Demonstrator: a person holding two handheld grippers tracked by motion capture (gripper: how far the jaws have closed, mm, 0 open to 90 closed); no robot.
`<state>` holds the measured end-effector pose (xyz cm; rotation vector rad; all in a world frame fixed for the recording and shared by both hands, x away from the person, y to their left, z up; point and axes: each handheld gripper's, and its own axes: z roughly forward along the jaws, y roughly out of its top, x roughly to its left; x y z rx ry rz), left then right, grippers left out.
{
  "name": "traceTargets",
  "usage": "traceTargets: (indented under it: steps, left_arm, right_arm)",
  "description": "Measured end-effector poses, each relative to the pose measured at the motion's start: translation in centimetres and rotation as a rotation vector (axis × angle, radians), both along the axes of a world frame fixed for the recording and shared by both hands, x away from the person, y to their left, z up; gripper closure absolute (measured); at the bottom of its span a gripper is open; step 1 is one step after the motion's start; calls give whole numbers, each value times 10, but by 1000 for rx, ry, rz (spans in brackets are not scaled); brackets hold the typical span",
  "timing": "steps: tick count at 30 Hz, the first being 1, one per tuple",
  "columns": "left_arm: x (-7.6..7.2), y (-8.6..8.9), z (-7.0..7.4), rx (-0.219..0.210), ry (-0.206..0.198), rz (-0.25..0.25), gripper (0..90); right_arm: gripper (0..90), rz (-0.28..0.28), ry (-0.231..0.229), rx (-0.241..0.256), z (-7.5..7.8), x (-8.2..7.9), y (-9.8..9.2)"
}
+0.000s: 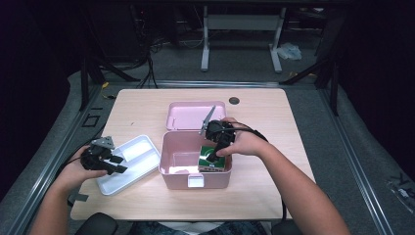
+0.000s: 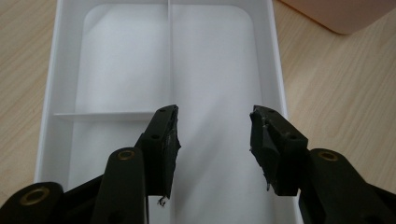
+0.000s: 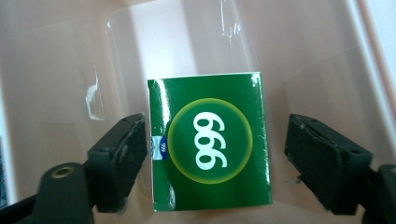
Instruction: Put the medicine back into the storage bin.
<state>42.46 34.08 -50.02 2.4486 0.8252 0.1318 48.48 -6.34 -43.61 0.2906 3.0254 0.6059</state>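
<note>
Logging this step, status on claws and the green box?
Right claw open, jaws either side of green box inside pink bin. Left claw open, empty, over white tray. Nothing in the way.

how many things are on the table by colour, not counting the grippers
pink: 1, the open storage box with its lid tipped back
white: 1, the divided tray under the left gripper
green: 1, the 999 carton inside the box, between the open jaws of the right gripper
total: 3
</note>
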Motion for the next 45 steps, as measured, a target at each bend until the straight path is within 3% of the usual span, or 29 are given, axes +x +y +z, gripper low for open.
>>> traceTargets:
  steps: [12, 21, 30, 38, 45]
  left_arm:
    - [-2, -6, 11, 10, -16, 13, 527]
    - [-2, -9, 24, -12, -22, 86, 551]
    - [-3, -19, 33, -19, -21, 90, 578]
    - [-4, -26, 37, -34, -21, 95, 608]
    - [-6, -35, 41, -44, -36, 73, 626]
  right_arm:
    - [335, -56, -11, 46, 25, 10, -15]
    - [383, -135, -12, 103, 37, 21, -32]
    - [411, -217, -1, 105, 35, 38, -50]
    - [431, -266, -32, 122, 31, 51, -60]
    - [451, -350, -31, 142, 30, 63, -70]
